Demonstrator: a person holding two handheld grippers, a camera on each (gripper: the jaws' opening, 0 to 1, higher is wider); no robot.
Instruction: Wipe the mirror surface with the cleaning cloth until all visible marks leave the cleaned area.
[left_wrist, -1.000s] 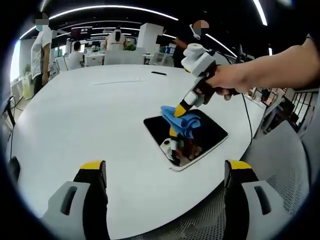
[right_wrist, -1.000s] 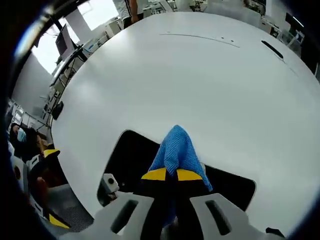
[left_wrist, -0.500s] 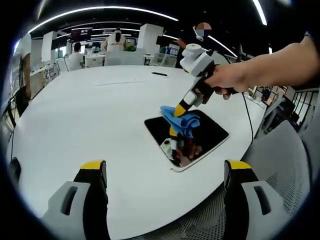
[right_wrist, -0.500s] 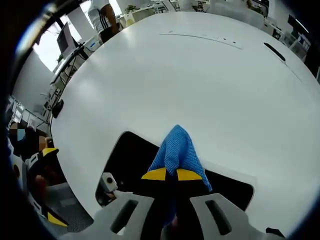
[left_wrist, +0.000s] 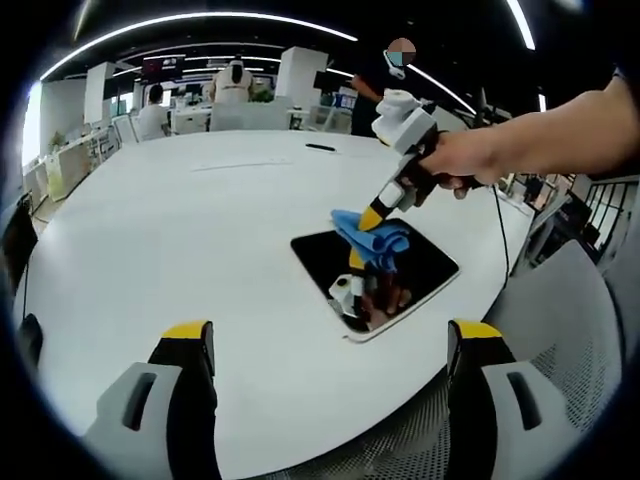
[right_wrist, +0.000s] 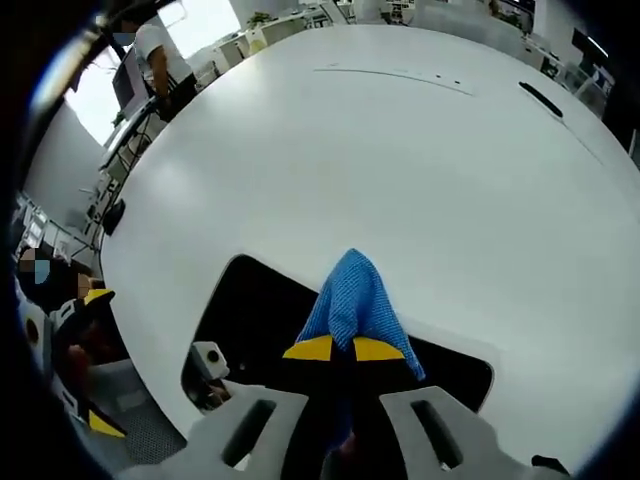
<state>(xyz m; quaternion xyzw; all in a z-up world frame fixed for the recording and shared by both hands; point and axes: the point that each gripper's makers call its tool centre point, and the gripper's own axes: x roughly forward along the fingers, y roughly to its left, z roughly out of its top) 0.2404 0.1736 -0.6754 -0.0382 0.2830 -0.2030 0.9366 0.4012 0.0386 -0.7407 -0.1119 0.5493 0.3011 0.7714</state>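
Note:
A dark rectangular mirror (left_wrist: 400, 272) lies flat near the white table's front right edge, and it reflects the gripper above it. My right gripper (left_wrist: 372, 216), held by a hand, is shut on a blue cleaning cloth (left_wrist: 372, 237) that rests on the mirror's far part. In the right gripper view the yellow-tipped jaws (right_wrist: 336, 349) pinch the blue cloth (right_wrist: 350, 297) over the mirror (right_wrist: 250, 315). My left gripper (left_wrist: 330, 335) stands open over the table's near edge, well short of the mirror, with nothing between its fingers.
The large round white table (left_wrist: 200, 230) stretches far behind the mirror. A thin black object (left_wrist: 320, 147) lies at its far side. A mesh chair (left_wrist: 560, 330) stands to the right of the table. People sit and stand among desks in the background.
My right gripper has slid the cloth a little to the right across the mirror. The left gripper has stayed put.

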